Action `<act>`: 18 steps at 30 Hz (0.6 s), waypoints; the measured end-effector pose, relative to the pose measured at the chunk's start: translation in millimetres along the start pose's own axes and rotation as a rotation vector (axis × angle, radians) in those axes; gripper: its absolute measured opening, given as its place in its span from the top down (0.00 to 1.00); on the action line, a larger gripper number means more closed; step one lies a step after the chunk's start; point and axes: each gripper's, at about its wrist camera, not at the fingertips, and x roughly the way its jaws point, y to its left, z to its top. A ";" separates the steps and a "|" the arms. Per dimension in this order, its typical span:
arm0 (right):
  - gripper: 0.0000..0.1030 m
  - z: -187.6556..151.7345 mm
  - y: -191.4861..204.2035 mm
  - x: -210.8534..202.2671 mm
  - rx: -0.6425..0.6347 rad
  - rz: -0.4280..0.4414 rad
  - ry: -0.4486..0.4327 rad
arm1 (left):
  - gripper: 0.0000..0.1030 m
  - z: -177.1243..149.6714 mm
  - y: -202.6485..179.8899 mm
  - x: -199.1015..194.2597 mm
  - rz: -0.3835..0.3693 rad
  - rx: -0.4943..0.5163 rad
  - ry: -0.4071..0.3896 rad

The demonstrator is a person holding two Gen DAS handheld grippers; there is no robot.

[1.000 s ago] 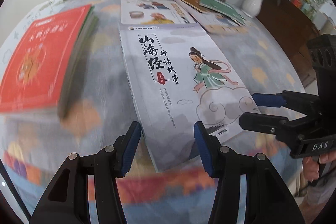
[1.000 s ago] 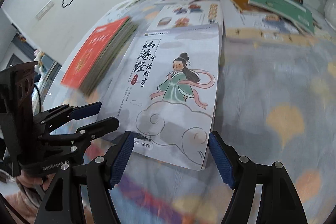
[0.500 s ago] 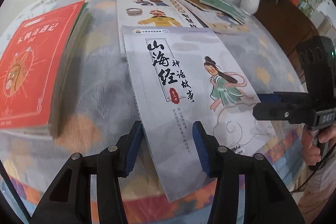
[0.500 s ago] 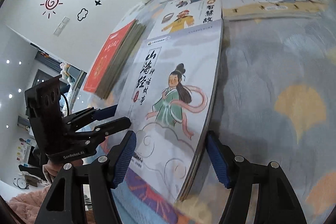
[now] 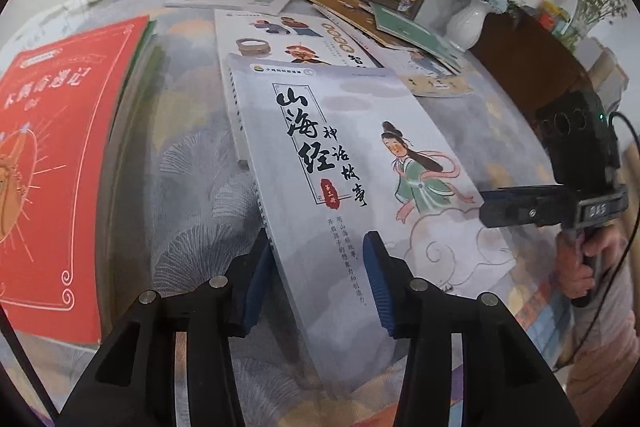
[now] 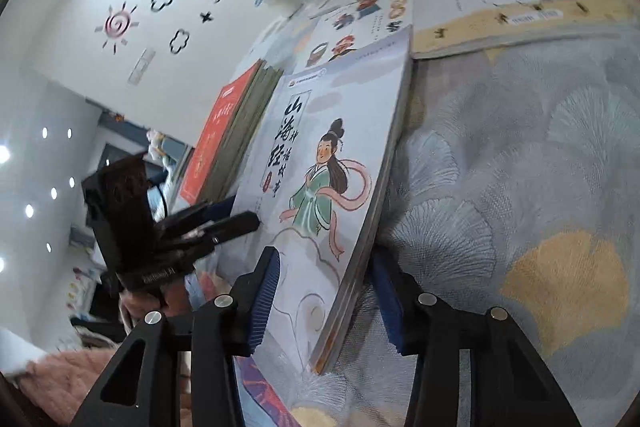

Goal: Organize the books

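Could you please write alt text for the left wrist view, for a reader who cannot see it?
The left gripper straddles the near edge of a pale grey picture book showing a green-robed woman on a cloud, while the right gripper reaches its right edge. A thick red-covered book stack lies left on the leaf-patterned tablecloth, with more books and a white flower vase behind.

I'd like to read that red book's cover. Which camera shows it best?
The left wrist view: the red book lies close, its cover facing the camera. The right wrist view shows it far off, foreshortened and blurred, atop a stack.
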 end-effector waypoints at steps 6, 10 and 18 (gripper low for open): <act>0.56 6.1 -2.1 4.3 0.010 0.002 0.007 | 0.59 -1.0 -7.6 1.3 0.037 0.015 -0.003; 0.56 7.9 8.2 9.1 -0.016 -0.067 0.017 | 0.58 -1.5 -8.0 1.3 0.038 0.030 -0.003; 0.55 11.9 21.5 16.4 -0.083 -0.172 0.026 | 0.57 -4.1 -8.1 0.5 0.045 0.024 -0.021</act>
